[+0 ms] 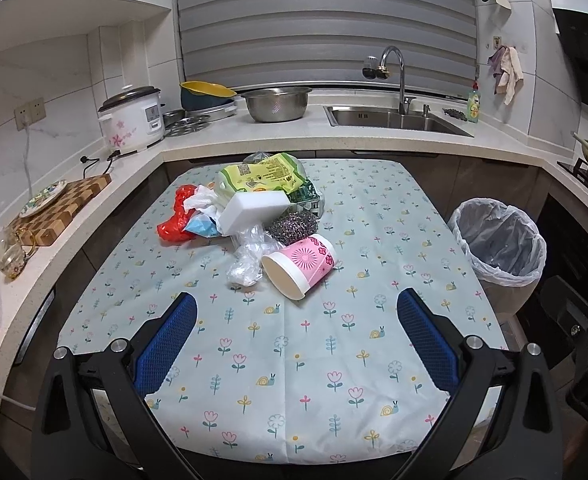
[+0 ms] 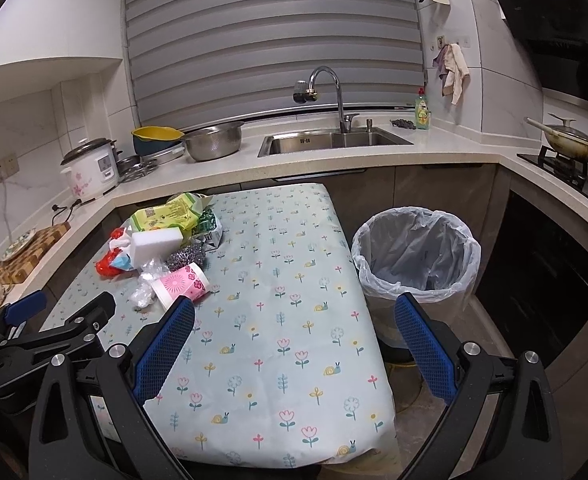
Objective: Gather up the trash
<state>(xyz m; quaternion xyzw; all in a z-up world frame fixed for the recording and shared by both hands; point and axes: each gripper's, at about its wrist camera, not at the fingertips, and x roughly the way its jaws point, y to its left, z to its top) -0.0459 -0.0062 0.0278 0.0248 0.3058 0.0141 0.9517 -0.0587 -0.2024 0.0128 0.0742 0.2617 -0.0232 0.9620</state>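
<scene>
My left gripper (image 1: pixel 296 338) sits nearest, blue pads (image 1: pixel 165 344) spread wide apart, nothing between them, hovering over the floral tablecloth (image 1: pixel 294 380). My right gripper (image 2: pixel 294 344) is the same: fingers wide open, empty, over the cloth's right edge. Trash pile is at the far left part of the table: pink cup (image 1: pixel 300 266) on its side, mouth toward me, touching a crumpled clear plastic (image 1: pixel 248 258) on its left. Just behind the cup a steel scrubber (image 1: pixel 292 224), then a white sponge (image 1: pixel 254 208) resting on top of the heap. Red bag (image 1: pixel 176 216) at the left end, a white bag (image 1: pixel 200 200) and blue scrap (image 1: pixel 202 227) beside it, yellow-green packet (image 1: pixel 260 178) at the back with a green packet (image 1: pixel 304 196) under its right side. Bin (image 2: pixel 416 260) with a clear liner stands on the floor just beside the table's right edge, near my right gripper. From the right view the left gripper (image 2: pixel 54 320) shows at the left side. Counter with sink (image 1: pixel 394 120) behind.
</scene>
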